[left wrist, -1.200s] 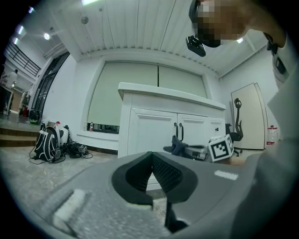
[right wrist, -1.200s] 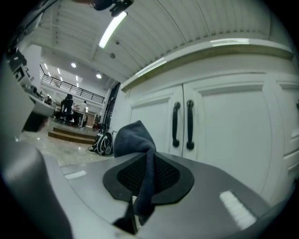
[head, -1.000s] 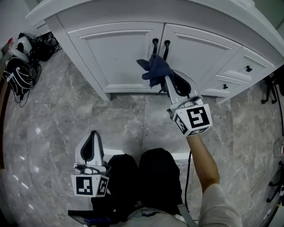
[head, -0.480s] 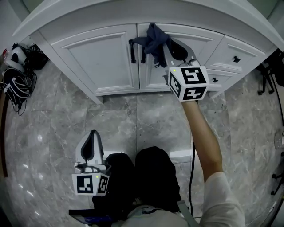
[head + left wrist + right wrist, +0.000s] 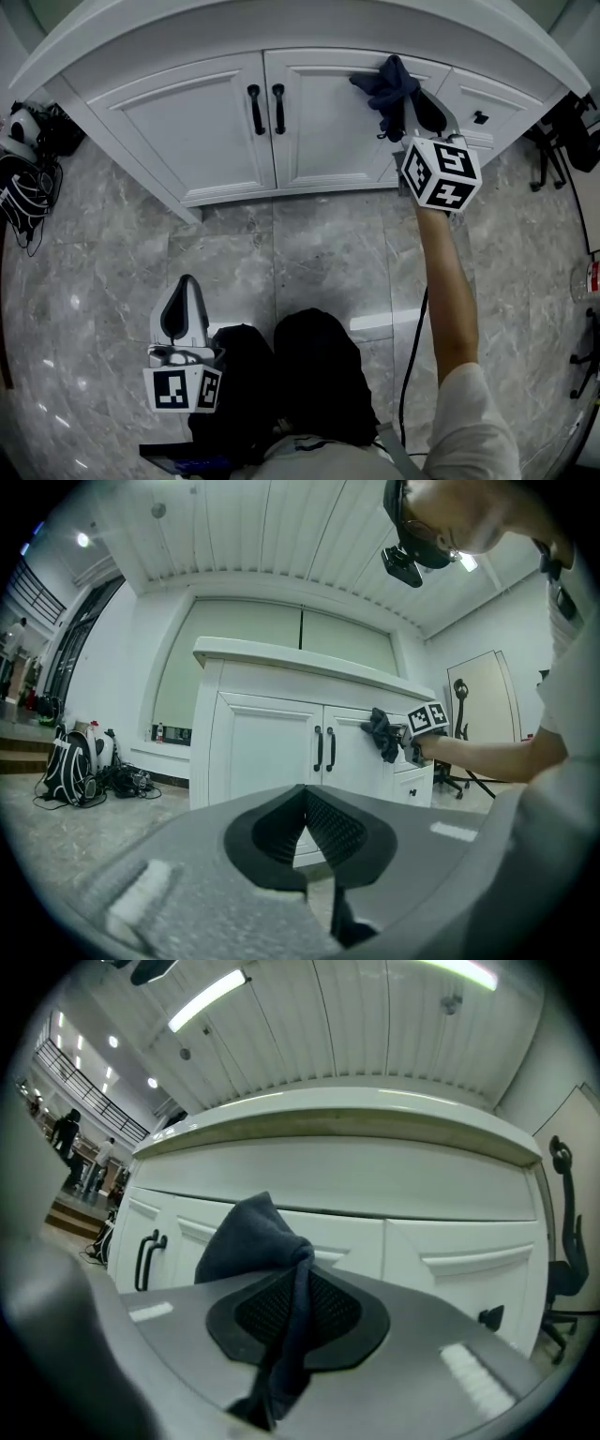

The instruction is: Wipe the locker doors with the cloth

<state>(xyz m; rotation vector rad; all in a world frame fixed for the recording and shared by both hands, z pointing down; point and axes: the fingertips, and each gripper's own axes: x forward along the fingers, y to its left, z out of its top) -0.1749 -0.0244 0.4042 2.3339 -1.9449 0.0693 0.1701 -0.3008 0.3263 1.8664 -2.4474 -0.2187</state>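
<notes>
One soft, light cloth (image 5: 386, 84), upper right of frame, bunched against locker door (image 5: 328, 127). Pinched mid-bunch by right gripper (image 5: 403, 101); floppy tails, so keep grip central. Left gripper (image 5: 185, 284) pressed together, empty.

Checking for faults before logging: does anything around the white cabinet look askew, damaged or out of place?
Nothing stands out. Both white panelled cabinet doors sit shut and even, their black bar handles upright. The dark blue cloth is pinched in the right gripper by the right door's top corner.
</notes>
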